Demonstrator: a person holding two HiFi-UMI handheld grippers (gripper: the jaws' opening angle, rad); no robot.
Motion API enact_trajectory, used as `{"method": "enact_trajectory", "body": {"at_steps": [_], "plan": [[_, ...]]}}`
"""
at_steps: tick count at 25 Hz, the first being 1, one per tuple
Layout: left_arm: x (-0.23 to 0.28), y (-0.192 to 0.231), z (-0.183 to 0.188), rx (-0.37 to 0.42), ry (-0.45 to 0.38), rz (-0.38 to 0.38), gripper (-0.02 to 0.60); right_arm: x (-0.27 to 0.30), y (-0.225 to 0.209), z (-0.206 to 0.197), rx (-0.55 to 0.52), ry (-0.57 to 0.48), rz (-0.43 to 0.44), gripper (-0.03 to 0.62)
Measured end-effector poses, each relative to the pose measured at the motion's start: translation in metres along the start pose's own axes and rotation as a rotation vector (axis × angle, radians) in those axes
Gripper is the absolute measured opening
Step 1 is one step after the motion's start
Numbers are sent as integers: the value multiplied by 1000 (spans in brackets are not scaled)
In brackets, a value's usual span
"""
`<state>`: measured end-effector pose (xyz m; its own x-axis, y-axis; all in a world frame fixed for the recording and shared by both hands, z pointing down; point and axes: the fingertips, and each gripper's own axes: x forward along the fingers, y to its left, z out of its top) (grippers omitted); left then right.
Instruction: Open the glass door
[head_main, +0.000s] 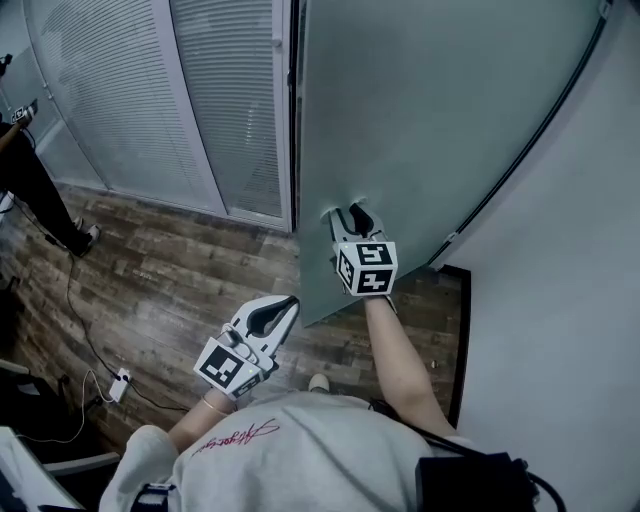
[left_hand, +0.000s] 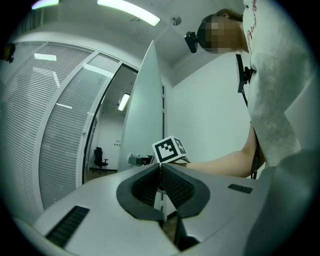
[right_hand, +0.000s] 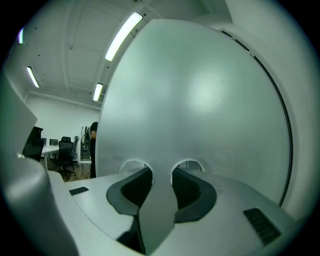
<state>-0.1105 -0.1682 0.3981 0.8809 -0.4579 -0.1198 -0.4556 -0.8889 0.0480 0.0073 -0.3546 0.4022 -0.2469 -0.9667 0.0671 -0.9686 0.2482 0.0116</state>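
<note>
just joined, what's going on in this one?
A person is working the door, a frosted glass panel, with two handheld grippers. The right gripper has its fingers through the door's two cut-outs, closed on the strip between them. The door stands partly swung open, with an office visible past its edge. The left gripper is shut, empty and held low, away from the door.

The door (head_main: 430, 120) is frosted pale grey-green, with a thin black strip (head_main: 530, 150) along its edge. The blinds (head_main: 120, 90) show fine white horizontal slats. The floor (head_main: 170, 270) is brown wood-grain planking, streaked dark and light. The left tool (head_main: 283, 310) and right tool (head_main: 348, 212) are pale grey with black ribbed pads (left_hand: 177, 187); their cubes (head_main: 366, 268) bear black-and-white square markers. The sweatshirt (head_main: 300, 450) is light grey with red script
</note>
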Motion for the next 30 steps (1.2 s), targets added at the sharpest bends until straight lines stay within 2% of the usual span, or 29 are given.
{"method": "enact_trajectory", "body": {"at_steps": [7,13,18,26,30], "plan": [[-4,-22,1,-20,-8,-85,24,-34,-1,-3,-1,4,47,132],[-14,-41,-16,-37,36,-170,25,-68,-4,-3,1,-11,66,132],[-13,-60,-21,-30,45,-207,24,-96,-9,-8,2,-10,87,132],[13,-85,-9,-4,3,-213,25,-143,-15,-11,1,-10,150,132],[26,-86,5,30,-27,-160,25,-165,-19,-10,1,-4,169,132]]}}
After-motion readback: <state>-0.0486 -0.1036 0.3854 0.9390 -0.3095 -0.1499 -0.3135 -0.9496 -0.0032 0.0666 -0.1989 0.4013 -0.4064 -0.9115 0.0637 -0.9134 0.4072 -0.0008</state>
